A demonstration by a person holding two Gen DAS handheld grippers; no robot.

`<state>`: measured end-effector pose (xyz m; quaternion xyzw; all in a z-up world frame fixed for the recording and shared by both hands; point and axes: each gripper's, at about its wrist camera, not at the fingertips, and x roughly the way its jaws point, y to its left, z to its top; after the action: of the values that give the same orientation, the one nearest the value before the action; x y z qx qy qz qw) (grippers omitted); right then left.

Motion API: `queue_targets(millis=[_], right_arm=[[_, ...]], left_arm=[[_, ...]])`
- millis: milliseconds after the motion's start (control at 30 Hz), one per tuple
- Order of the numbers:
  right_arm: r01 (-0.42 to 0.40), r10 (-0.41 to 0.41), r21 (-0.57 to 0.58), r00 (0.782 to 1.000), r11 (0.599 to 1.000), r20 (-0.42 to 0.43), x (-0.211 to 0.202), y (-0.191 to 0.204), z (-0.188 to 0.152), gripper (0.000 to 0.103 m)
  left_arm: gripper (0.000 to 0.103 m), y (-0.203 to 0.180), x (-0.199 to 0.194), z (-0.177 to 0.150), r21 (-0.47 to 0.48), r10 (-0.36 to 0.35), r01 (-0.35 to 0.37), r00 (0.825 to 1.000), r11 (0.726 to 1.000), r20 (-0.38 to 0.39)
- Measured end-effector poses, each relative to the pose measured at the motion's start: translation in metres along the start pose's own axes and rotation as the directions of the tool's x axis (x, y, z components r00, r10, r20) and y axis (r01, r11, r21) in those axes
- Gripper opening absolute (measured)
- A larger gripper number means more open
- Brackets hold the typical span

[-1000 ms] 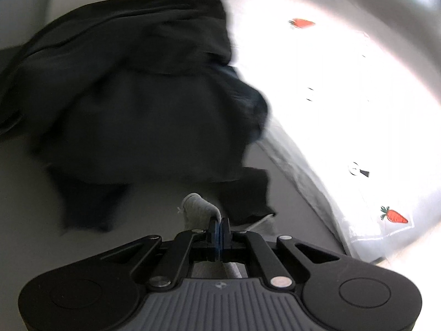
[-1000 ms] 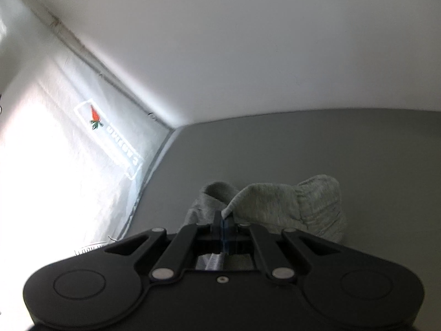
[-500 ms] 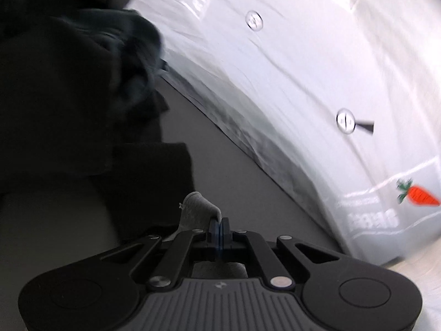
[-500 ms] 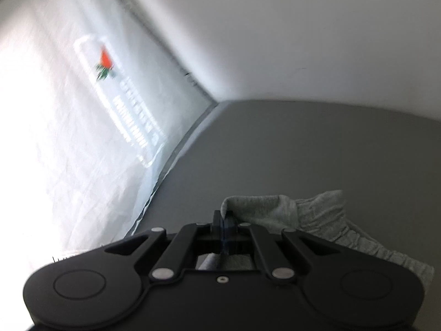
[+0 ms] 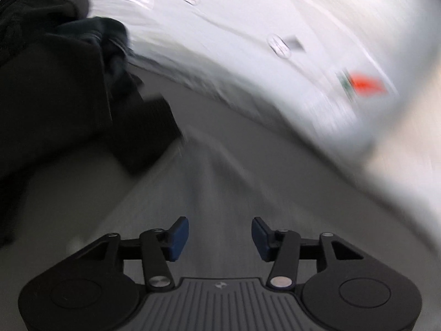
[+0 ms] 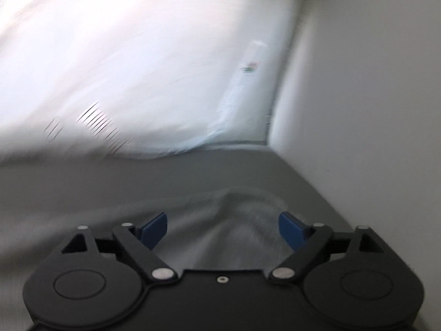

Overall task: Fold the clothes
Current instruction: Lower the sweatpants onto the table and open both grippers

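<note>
Left wrist view, heavily motion-blurred: left gripper (image 5: 220,238) has its blue pads (image 5: 179,234) apart with nothing between them — the jaws have just been opening. Below and beyond the gap is only streaked grey, which may be the grey surface (image 5: 226,149) or cloth; the blur does not let me tell which. A heap of dark clothes (image 5: 55,88) fills the left and far-left of this view, lying on that surface, well apart from the pads. To the right and far side runs a white sheet (image 5: 317,27) printed with a red carrot motif (image 5: 363,84), its lower edge meeting the grey surface. Right wrist view, also blurred: right gripper (image 6: 223,227) stands with its blue pads (image 6: 292,227) wide apart, the jaws having just been opening as well. The light grey garment (image 6: 242,220) lies on the surface in the near field, directly ahead of and between the spread fingers — no pad presses on it. White sheet occupies the far left, a plain white wall (image 6: 372,82) the right; the two meet at a far corner.
</note>
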<state>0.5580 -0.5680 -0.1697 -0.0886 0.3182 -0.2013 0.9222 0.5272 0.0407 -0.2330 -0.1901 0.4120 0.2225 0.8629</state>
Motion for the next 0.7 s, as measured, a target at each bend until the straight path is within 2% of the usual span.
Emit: queue_targets(millis=[100,233,367,467,567,633,700], right_arm=[[-0.029,0.030,-0.154,1.000,0.988,0.004,-0.041,0.028,-0.040,0.093],[-0.076,0.084,-0.327,0.996,0.942,0.010,-0.080,0.058,-0.080,0.095],[-0.082,0.124,-0.555,0.992,0.828,0.039,-0.099,0.091,-0.110,0.096],[-0.092,0.157,-0.647,0.987,0.757,0.043,-0.101,0.111,-0.123,0.096],[-0.108,0.199,-0.650,0.978,0.752,0.068,-0.092,0.125,-0.111,0.096],[-0.095,0.204,-0.632,0.974,0.769,0.102,-0.090,0.132,-0.101,0.096],[-0.089,0.210,-0.580,0.967,0.810,0.144,-0.088,0.133,-0.087,0.096]], left_arm=[[0.057,-0.020,-0.013,-0.046,0.120,-0.014,0.022,0.998,0.993,-0.067],[0.065,-0.037,-0.018,-0.088,0.212,-0.036,0.062,0.992,0.975,-0.123],[0.073,-0.048,-0.014,-0.107,0.314,-0.005,0.032,0.996,0.949,-0.086],[0.079,-0.047,-0.008,-0.105,0.323,-0.008,0.033,0.997,0.946,-0.079],[0.083,-0.045,-0.010,-0.111,0.333,-0.011,0.034,0.998,0.942,-0.068],[0.083,-0.043,-0.011,-0.113,0.333,-0.014,0.035,0.998,0.942,-0.063],[0.084,-0.043,-0.012,-0.114,0.338,-0.018,0.038,0.998,0.940,-0.063]])
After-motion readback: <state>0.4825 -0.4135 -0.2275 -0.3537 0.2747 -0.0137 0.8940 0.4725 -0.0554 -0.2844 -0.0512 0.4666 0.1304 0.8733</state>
